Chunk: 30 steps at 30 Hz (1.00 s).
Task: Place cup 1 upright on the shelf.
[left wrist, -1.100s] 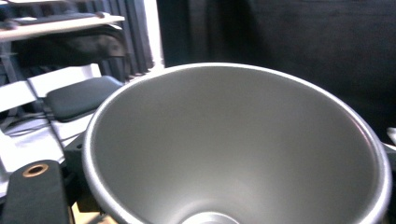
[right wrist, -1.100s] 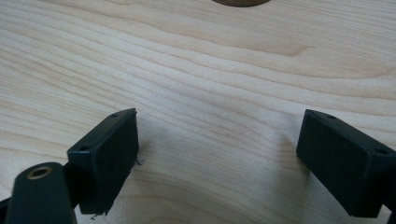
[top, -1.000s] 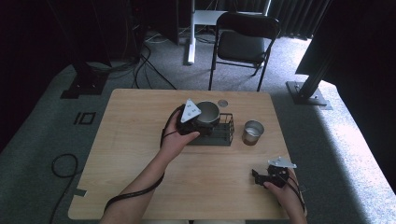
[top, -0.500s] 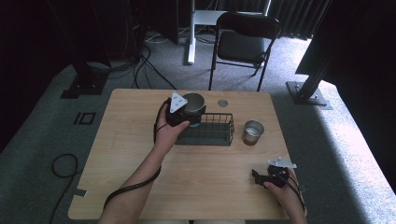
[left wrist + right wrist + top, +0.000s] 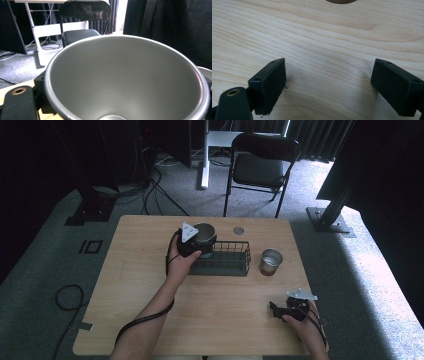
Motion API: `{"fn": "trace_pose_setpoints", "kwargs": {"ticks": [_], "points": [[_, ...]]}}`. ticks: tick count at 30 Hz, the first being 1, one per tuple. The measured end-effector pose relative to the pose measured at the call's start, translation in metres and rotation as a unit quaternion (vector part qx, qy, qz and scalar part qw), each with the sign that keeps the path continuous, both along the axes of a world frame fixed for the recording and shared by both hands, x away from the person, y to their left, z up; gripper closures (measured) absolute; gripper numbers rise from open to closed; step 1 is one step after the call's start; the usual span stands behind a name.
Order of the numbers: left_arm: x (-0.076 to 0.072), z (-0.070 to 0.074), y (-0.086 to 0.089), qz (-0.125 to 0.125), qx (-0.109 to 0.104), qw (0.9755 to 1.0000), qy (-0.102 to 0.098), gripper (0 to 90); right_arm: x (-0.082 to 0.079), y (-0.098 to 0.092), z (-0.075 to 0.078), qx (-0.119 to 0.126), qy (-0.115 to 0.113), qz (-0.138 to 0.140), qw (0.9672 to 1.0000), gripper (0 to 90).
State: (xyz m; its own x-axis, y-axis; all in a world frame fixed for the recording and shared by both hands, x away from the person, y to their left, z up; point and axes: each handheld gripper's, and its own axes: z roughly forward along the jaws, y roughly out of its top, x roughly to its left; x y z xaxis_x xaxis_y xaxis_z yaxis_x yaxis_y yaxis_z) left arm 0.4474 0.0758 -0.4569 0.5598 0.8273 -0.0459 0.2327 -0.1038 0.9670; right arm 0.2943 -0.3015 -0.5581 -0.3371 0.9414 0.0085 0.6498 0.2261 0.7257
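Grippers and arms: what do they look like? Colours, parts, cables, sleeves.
Both are black handheld units. The left gripper and right gripper each carry a grey three-cornered plate on top and trail a black cable along the forearm. Right gripper view: blocky black rectangular fingers with small screw holes. Forearms bare, no sleeves.

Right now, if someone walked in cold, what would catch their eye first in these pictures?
Probably the grey cup held up in the left claw over the left end of the wire basket; its wide mouth looms in the left gripper view. Next, the second cup standing right of the basket, and the right claw open and idle near the table's front right corner.
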Motion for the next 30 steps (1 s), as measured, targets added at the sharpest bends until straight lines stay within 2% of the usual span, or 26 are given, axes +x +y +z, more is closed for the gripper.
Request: {"fn": "trace_pose_setpoints", "kwargs": {"ticks": [12,16,19,21,23,26,29,30], "points": [[0.003,-0.021,0.0,0.003,-0.004,0.9999,0.014,13.5,0.0,0.0,0.0,0.0,0.0,0.0,1.0,12.4],[0.002,-0.026,-0.001,0.002,0.003,0.9999,0.012,13.5,0.0,0.0,0.0,0.0,0.0,0.0,1.0,12.4],[0.002,-0.027,-0.001,-0.003,0.005,0.9999,0.009,13.5,0.0,0.0,0.0,0.0,0.0,0.0,1.0,12.4],[0.0,-0.027,-0.003,-0.008,0.019,0.9998,0.002,13.4,0.0,0.0,0.0,0.0,0.0,0.0,1.0,12.4],[-0.001,-0.027,-0.004,-0.009,0.021,0.9997,0.001,13.1,0.0,0.0,0.0,0.0,0.0,0.0,1.0,12.4],[-0.002,-0.025,-0.005,-0.011,0.033,0.9994,0.002,8.2,0.0,0.0,0.0,0.0,0.0,0.0,1.0,12.4],[-0.003,-0.024,-0.004,-0.012,0.033,0.9994,0.001,3.7,0.0,0.0,0.0,0.0,0.0,0.0,1.0,12.4],[-0.003,-0.023,-0.003,-0.016,0.032,0.9993,0.007,3.3,0.0,0.0,0.0,0.0,0.0,0.0,1.0,12.4]]}}
